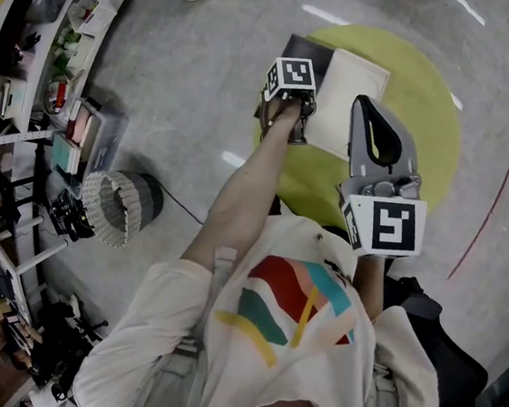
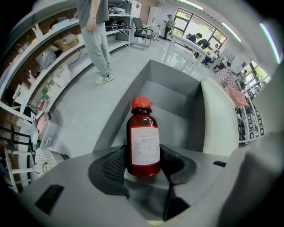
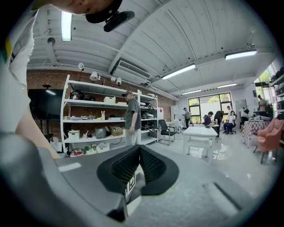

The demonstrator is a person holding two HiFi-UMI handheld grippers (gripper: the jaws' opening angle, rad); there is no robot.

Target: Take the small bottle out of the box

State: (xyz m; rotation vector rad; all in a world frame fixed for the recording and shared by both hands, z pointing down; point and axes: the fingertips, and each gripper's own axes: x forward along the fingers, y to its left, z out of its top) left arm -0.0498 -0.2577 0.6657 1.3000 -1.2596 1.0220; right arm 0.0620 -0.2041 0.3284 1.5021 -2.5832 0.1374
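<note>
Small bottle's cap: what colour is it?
Orange-red cap on the dark red small bottle; shows best in the left gripper view.

A person [image 2: 96,40] is standing beside the loaded shelving [image 2: 44,66]. A mesh basket [image 1: 119,205] is sitting on the grey floor [image 1: 185,90] near those shelves.

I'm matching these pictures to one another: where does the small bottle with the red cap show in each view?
Head view: cannot be made out; the left hand-held gripper covers it, over the box.
Left gripper view: the bottle stands upright at centre, gripped between the pads.
Right gripper view: not in it.
Shared landmark: the shelves.
</note>
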